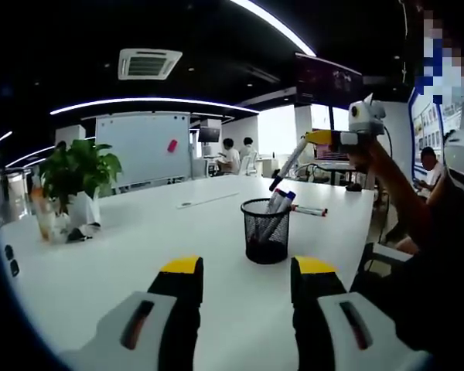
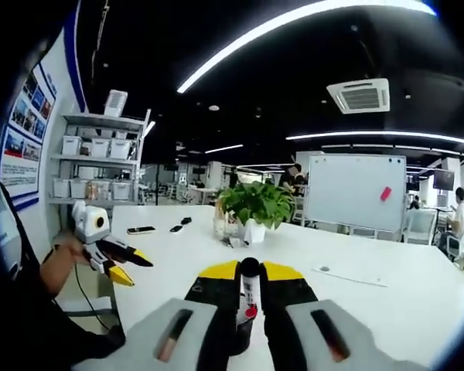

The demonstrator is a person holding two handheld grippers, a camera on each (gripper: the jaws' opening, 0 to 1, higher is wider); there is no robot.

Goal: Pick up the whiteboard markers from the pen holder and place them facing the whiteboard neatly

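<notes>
One marker (image 2: 250, 290) clamped in right hand-held gripper (image 2: 250, 280), lifted above pen holder (image 1: 266, 229); left hand-held gripper (image 1: 246, 280) open, holder just ahead on bench (image 1: 139, 239). Risk: shallow pinch, marker could swivel on placing

low over table (image 1: 139, 255), both facing whiteboard (image 2: 354, 192) (shared)

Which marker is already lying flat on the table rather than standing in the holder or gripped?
The red-tipped marker lying on the table beyond the mesh pen holder. Others stand inside the holder; one is clamped in the right gripper.
</notes>
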